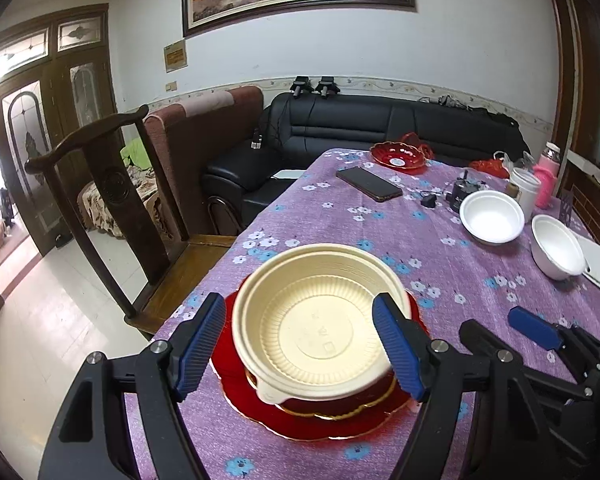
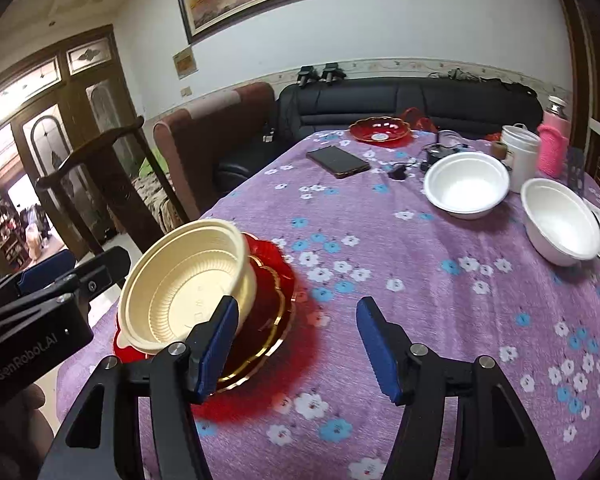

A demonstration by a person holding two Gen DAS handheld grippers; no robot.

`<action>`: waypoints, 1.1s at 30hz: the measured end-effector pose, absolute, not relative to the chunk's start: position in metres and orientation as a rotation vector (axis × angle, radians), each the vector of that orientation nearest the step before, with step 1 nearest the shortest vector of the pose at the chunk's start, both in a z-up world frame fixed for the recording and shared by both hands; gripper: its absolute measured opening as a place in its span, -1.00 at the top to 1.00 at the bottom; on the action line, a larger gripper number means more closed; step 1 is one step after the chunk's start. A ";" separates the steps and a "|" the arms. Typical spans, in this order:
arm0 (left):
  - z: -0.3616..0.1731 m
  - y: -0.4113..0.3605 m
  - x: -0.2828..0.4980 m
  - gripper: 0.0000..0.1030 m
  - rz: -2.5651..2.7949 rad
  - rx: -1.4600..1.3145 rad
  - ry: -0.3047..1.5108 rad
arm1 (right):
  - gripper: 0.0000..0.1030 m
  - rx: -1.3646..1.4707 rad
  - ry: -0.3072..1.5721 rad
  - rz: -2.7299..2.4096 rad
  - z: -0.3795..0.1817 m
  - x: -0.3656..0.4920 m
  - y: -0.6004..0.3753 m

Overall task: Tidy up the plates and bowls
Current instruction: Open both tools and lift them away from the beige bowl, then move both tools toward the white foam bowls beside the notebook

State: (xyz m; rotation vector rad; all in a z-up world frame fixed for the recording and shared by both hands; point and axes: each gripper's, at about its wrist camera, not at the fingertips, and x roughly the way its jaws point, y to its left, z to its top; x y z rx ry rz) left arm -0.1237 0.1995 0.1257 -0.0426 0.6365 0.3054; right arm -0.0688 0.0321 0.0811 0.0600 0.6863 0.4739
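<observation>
Already stacked near the table's left edge: a cream plastic bowl [image 1: 316,328] sitting in a red gold-rimmed dish [image 1: 340,404], itself resting on a wider red plate [image 1: 236,384], all on the purple flowered tablecloth [image 1: 452,280]. Seemingly about halfway, judging by what lies loose. Still to gather: two white foam bowls [image 1: 492,217] [image 1: 557,252], just beside each other at the right side of the table and well apart from the stack, plus a red scalloped glass dish [image 1: 398,156] at the far end near the black sofa [image 1: 380,124]. Left gripper [image 1: 300,348] spread wide, blue pads on either side of the cream bowl in the left wrist view but not visibly pressing on it; gripping nothing, so far as can be judged. Right gripper [image 2: 296,348] likewise wide open and empty, its left pad drawn in front of the cream bowl's rim, only tablecloth between the pads. Cream bowl: shallow, ribbed inside wall, flat embossed bottom, stepped rim with a small tab toward the camera, leaning a little in the dish rather than seated level in the right wrist view; light and likely to shift if nudged. White foam bowls: plain, smooth, deeper, empty, upright, probably easy to nest one into the other. Not part of the sorting: a dark smartphone [image 1: 369,189], a white lidded tub [image 1: 525,186] and a pink-sleeved bottle [image 1: 548,176] crowding the far right corner, close enough to the nearer foam bowl to call for a careful approach.
</observation>
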 end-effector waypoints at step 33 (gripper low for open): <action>0.121 0.121 -0.114 -0.49 0.219 0.103 0.680 | -0.35 0.232 0.729 0.357 0.063 -0.064 -0.065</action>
